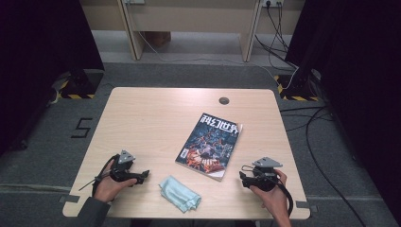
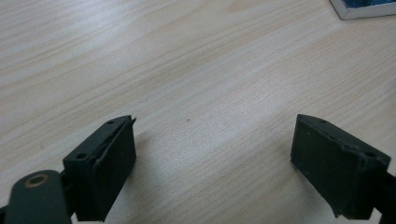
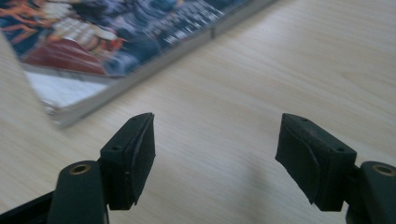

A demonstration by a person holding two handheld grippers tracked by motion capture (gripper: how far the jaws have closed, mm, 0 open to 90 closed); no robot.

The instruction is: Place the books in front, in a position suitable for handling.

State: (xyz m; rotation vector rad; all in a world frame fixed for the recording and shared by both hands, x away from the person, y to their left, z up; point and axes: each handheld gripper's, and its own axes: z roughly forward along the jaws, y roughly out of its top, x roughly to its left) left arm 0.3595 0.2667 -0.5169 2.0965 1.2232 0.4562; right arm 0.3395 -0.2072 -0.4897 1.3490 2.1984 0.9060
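A closed magazine (image 1: 210,145) with a dark, colourful cover lies flat near the middle of the wooden table (image 1: 156,113), turned at an angle. A crumpled light-blue cloth (image 1: 178,193) sits near the front edge, just below the magazine's near corner. My left gripper (image 1: 144,176) rests low at the front left, open, with only bare wood between its jaws (image 2: 215,140); a corner of the magazine (image 2: 362,8) shows far off. My right gripper (image 1: 242,178) is at the front right, open, jaws empty (image 3: 215,154), pointing toward the magazine's near corner (image 3: 93,70).
A small round grommet (image 1: 223,100) is set into the table near its far edge. Beyond the table stand a wooden desk frame (image 1: 189,23), loose cables (image 1: 312,123) on the grey floor and dark curtains on both sides.
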